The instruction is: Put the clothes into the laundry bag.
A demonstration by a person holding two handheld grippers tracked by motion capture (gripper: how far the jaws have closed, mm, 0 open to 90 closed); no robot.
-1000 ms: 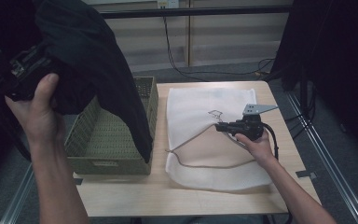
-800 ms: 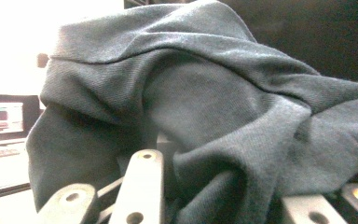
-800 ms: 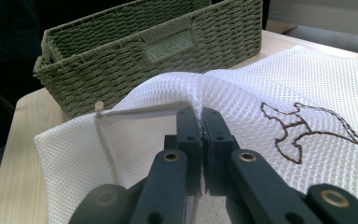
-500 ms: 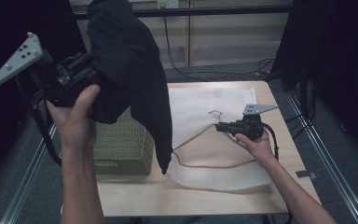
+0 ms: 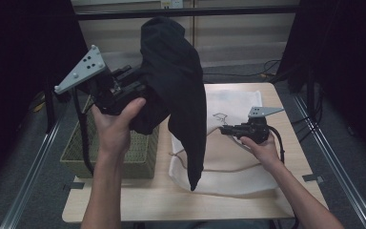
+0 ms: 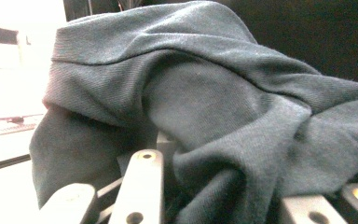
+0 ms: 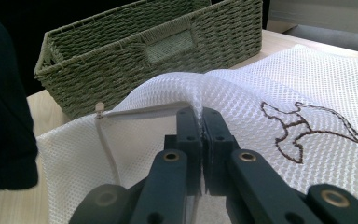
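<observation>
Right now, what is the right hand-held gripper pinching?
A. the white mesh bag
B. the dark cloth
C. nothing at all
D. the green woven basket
A: in the right gripper view the right hand-held gripper has its jaws closed on a raised fold of the white mesh bag, while the green woven basket stands apart behind it.

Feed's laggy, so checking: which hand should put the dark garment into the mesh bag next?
Left, probably. The left gripper already holds the garment, hanging over the mesh bag. The right gripper is shut on the bag's edge, lifting it beside the basket, and should keep hold.
</observation>
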